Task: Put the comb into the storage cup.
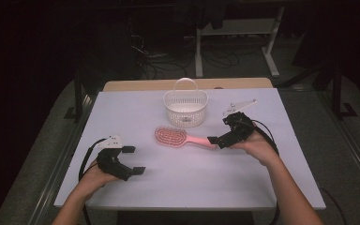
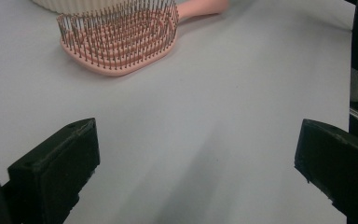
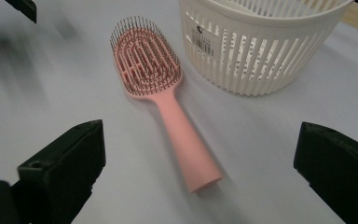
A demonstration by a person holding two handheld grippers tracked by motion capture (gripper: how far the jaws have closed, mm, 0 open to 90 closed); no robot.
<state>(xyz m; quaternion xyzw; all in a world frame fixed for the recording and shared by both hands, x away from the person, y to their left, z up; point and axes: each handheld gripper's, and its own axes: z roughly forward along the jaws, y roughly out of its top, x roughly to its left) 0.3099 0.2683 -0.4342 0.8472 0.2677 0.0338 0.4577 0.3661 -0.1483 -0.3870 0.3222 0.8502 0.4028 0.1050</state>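
Observation:
A pink hairbrush (image 1: 178, 137) lies bristles up in the middle of the white table (image 1: 168, 187), its handle pointing right. Just behind it stands a white slatted basket (image 1: 185, 108) with a handle. My right gripper (image 1: 219, 131) is open at the handle's end. In the right gripper view the hairbrush (image 3: 186, 135) runs away between the wide jaws of the right gripper (image 3: 200, 140), beside the basket (image 3: 256, 46). My left gripper (image 1: 134, 160) is open and empty at the front left. In the left gripper view the left gripper (image 2: 198, 140) faces the hairbrush (image 2: 121, 39) head from a distance.
A wooden board (image 1: 136, 85) edges the table's far side. Beyond it on the dark floor are a desk frame (image 1: 199, 47) and loose cables (image 1: 159, 61). Bare table surface lies between the two grippers and along the front edge.

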